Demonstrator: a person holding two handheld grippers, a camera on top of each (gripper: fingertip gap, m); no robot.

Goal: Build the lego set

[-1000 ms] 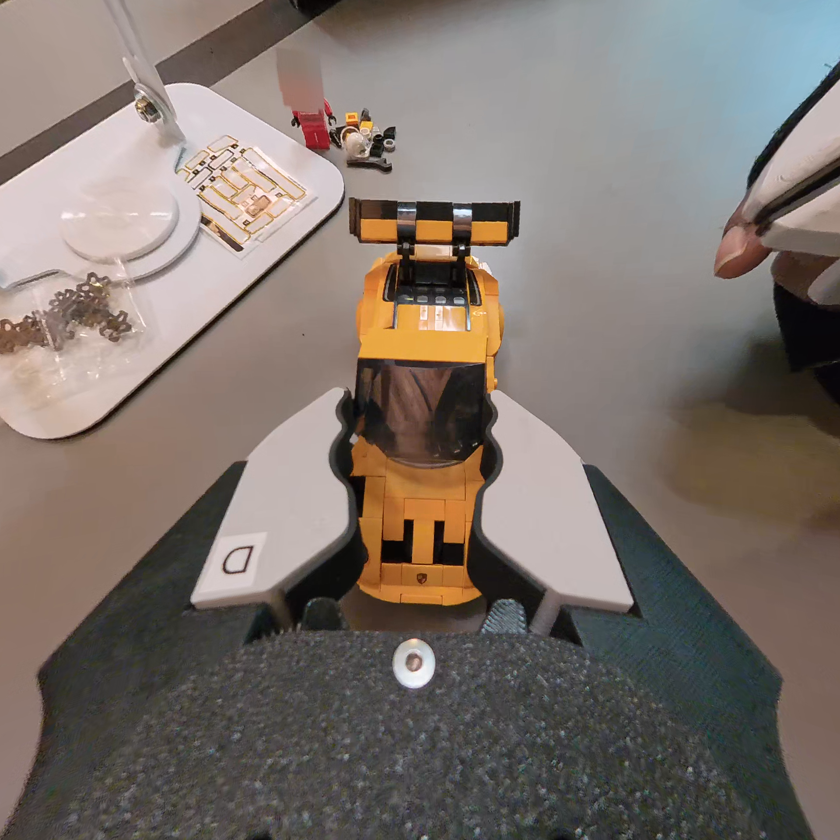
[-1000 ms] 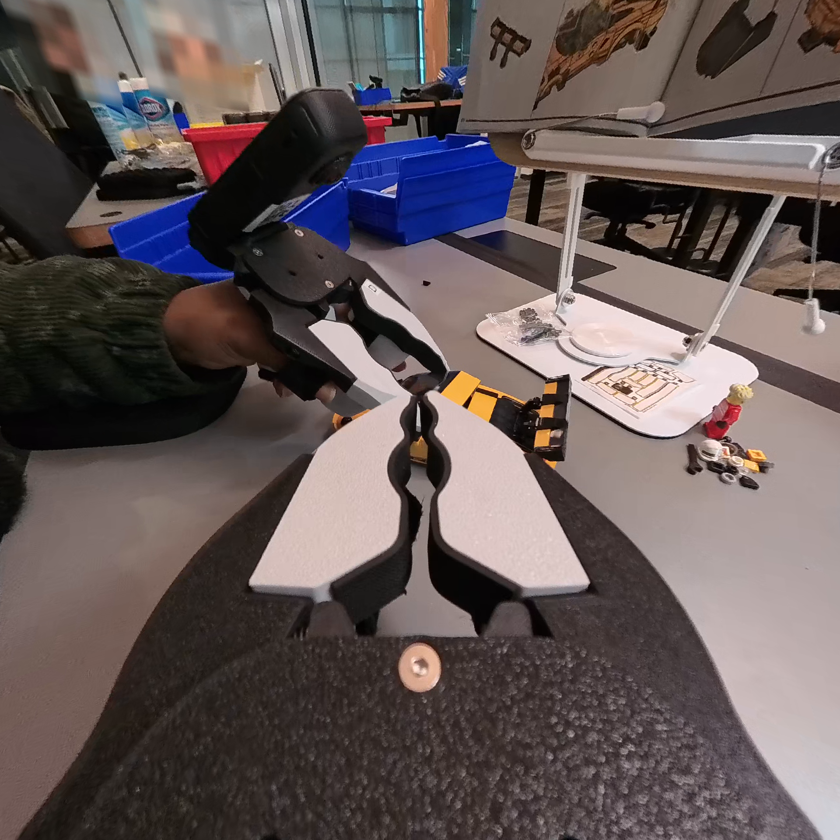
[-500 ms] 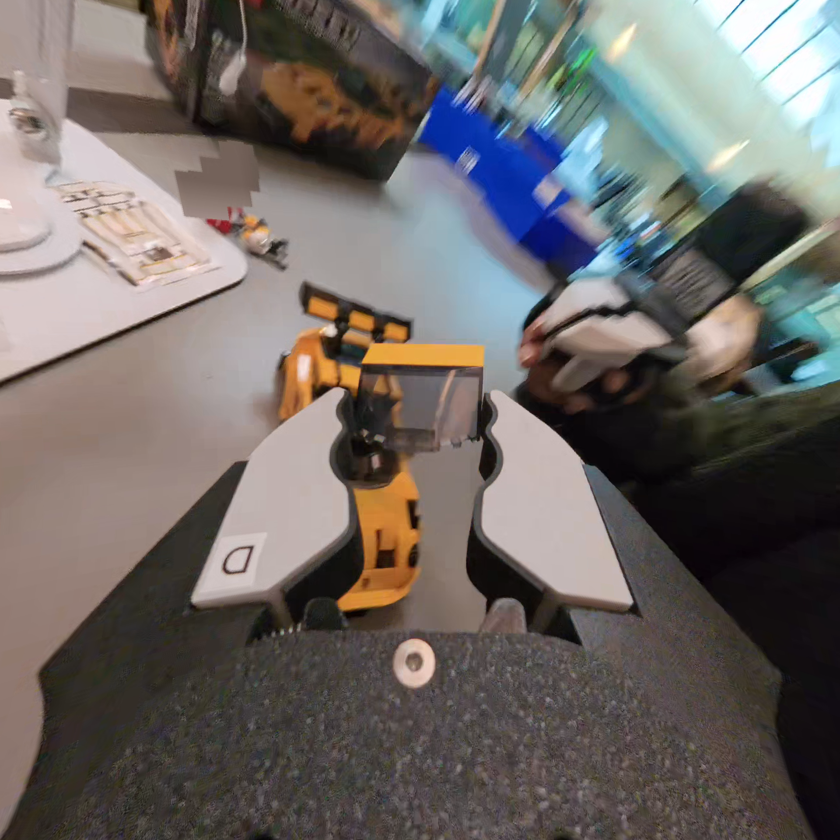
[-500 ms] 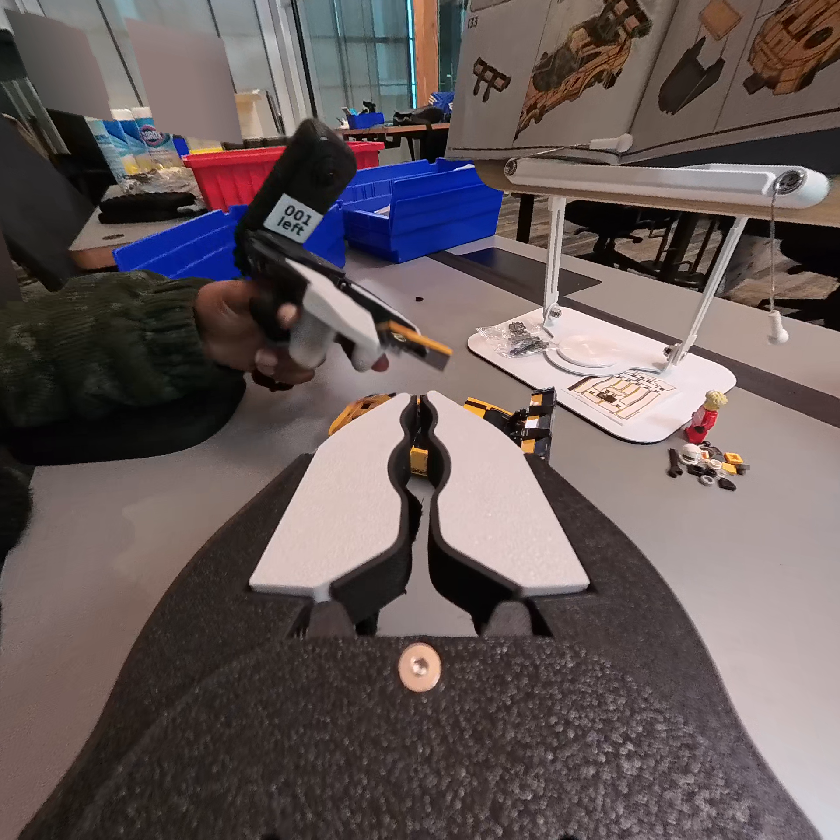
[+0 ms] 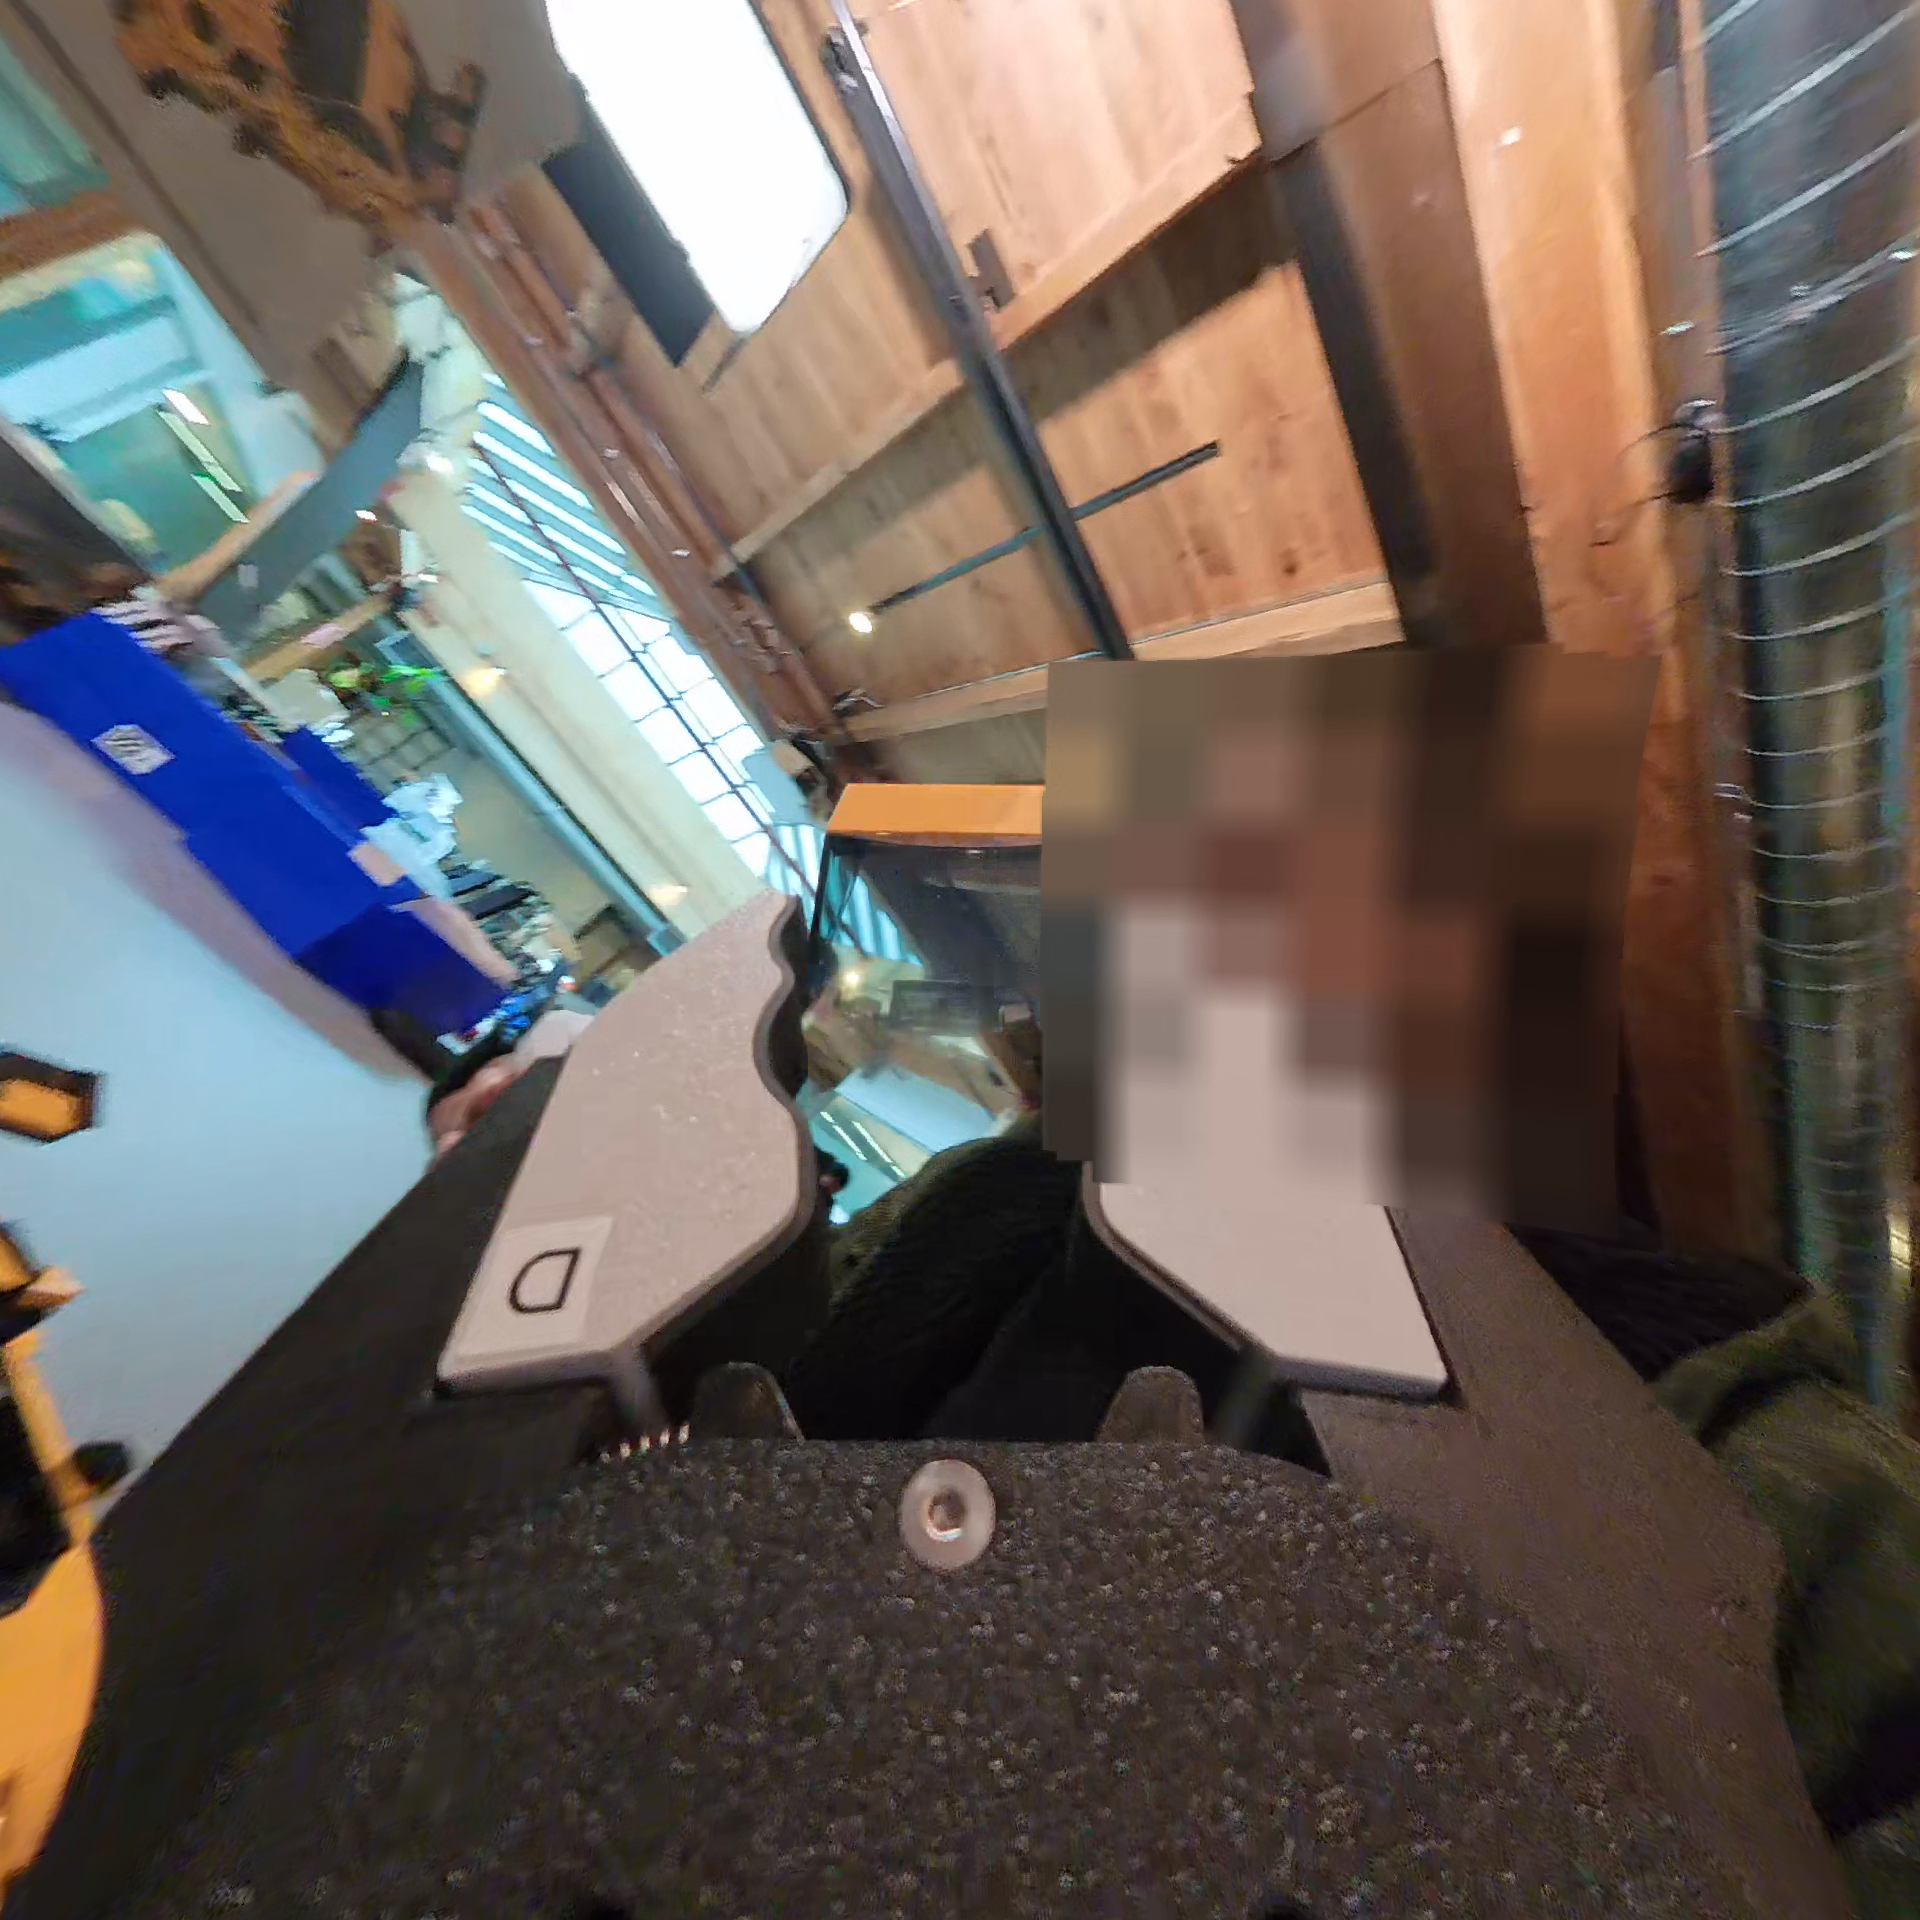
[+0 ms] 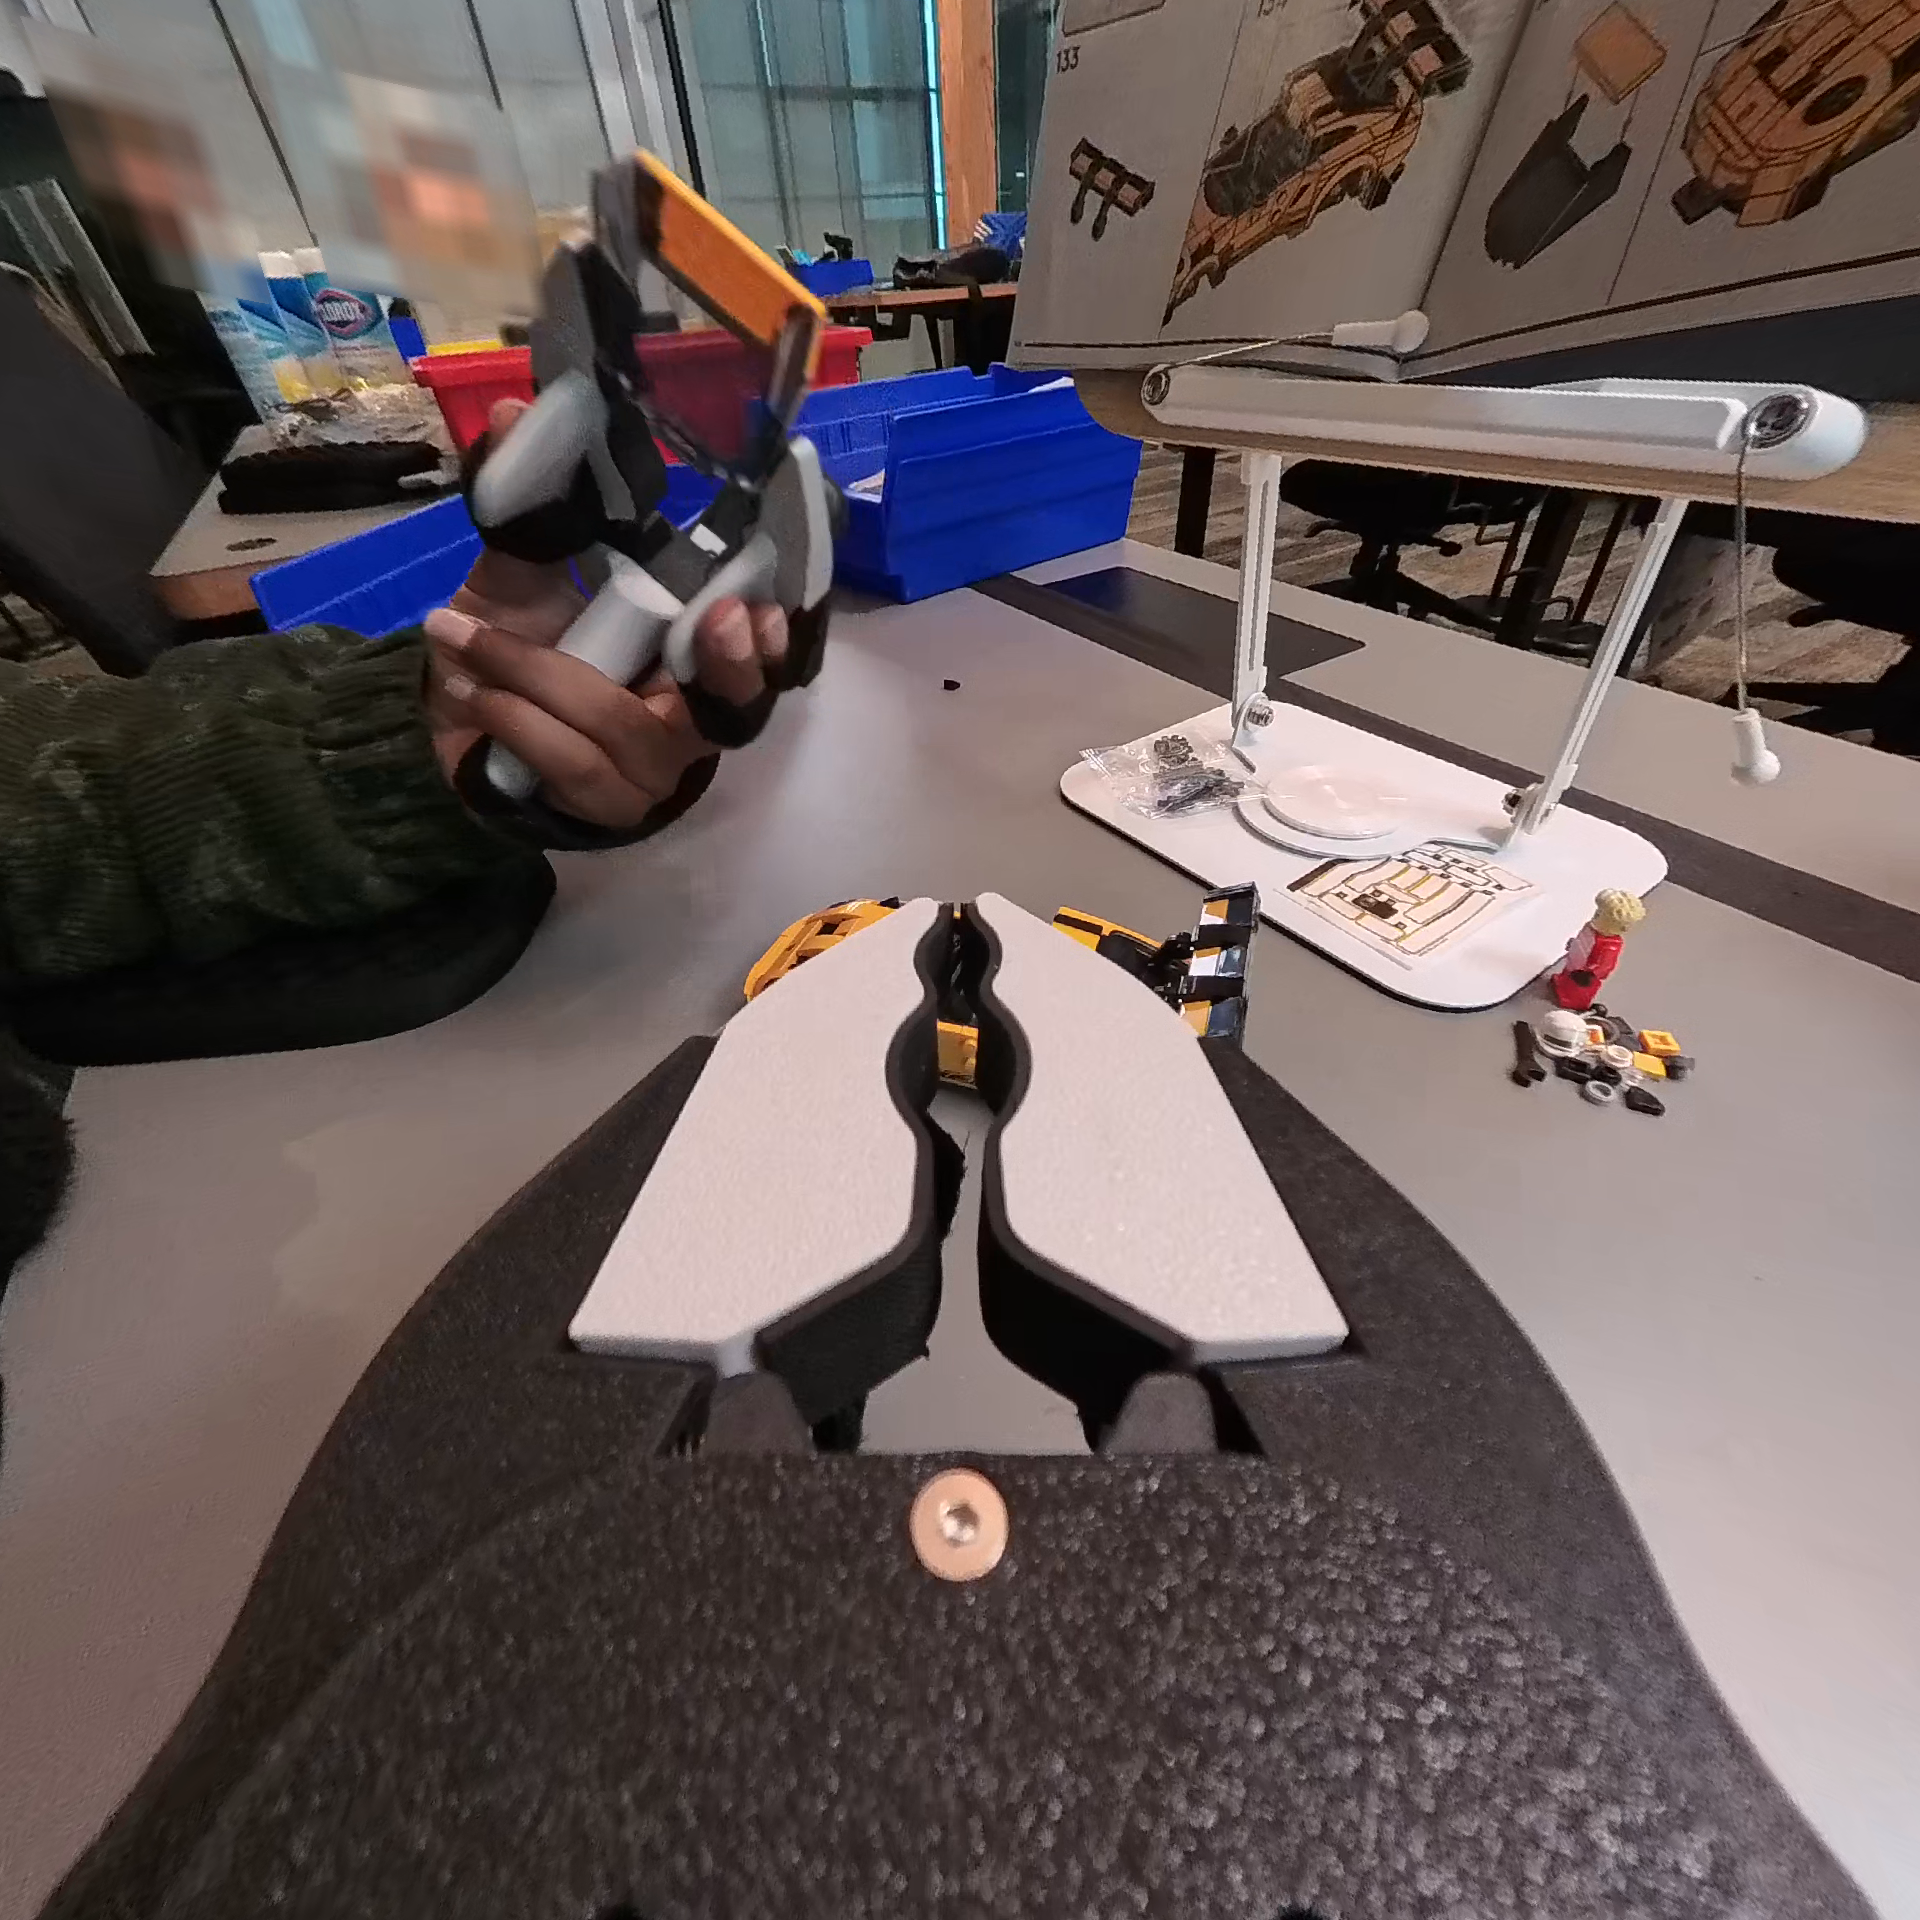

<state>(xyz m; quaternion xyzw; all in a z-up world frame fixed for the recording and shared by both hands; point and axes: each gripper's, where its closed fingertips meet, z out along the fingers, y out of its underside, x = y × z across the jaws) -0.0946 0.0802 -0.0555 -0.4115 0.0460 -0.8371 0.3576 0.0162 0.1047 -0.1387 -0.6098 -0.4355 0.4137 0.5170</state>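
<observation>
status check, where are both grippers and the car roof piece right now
Left gripper raised off the table, shut on the windscreen roof piece. Right gripper shut, empty, low over the yellow car. Nothing blocking the car.

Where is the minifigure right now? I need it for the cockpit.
In the right wrist view the minifigure stands on the table's right side, beside the white stand base, just behind the loose small parts.

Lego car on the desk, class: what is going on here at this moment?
A person holds a gripper in each hand. The left gripper is raised off the table, gripping the car's windscreen-and-roof piece. The right gripper is shut and empty, low over the yellow car. Loose small parts and a minifigure wait nearby.
</observation>
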